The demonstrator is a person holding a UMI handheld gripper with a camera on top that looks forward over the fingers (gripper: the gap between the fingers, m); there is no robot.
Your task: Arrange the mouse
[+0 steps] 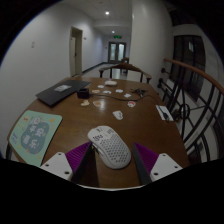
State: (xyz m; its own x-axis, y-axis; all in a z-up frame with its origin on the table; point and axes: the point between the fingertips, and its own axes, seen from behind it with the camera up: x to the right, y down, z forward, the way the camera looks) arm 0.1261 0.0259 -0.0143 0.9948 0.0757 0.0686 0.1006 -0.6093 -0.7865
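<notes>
A white perforated mouse (110,146) lies on the round wooden table (150,130), between my gripper's fingertips and slightly ahead of them. My gripper (112,158) is open; its purple pads (78,156) stand at either side of the mouse with gaps. A second small white mouse (118,114) lies farther out near the table's middle.
A green patterned mat (34,130) lies to the left. A closed laptop (57,93) sits at the far left. Small items and papers (125,93) are scattered at the far side, a notebook with pen (164,112) at the right. Chairs (180,100) ring the table; a corridor lies beyond.
</notes>
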